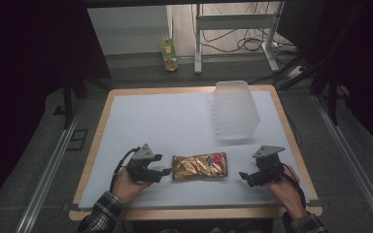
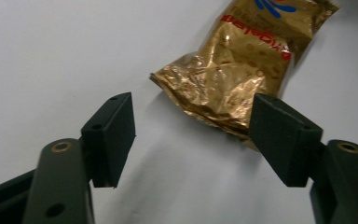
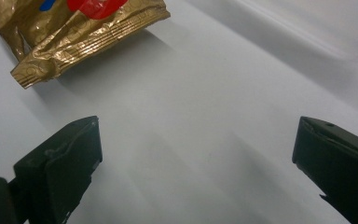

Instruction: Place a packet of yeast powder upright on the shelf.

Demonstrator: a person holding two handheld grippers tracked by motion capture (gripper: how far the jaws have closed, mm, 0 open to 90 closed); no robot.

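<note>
Snack bag (image 1: 199, 166), gold and crinkled with red and blue print, lies flat on the white table cover (image 1: 175, 121) between the two grippers. The left gripper (image 1: 164, 164), held in the person's left hand (image 1: 126, 184), points toward the bag's near end with its jaws spread wide and nothing between them. In the left gripper view the bag (image 2: 242, 70) sits just ahead of the jaws, its crumpled corner close to the right-hand jaw, and I cannot tell whether they touch.

The right gripper (image 1: 245, 176), in the person's right hand (image 1: 286, 189), sits on the bag's other side, apart from it, with its jaws also released and empty. In the right gripper view the bag's sealed edge (image 3: 74, 37) lies ahead and off toward the left-hand jaw, with bare white cover between the jaws.

Beyond the right gripper, farther up the table, stands a clear plastic container (image 1: 234, 110).
</note>
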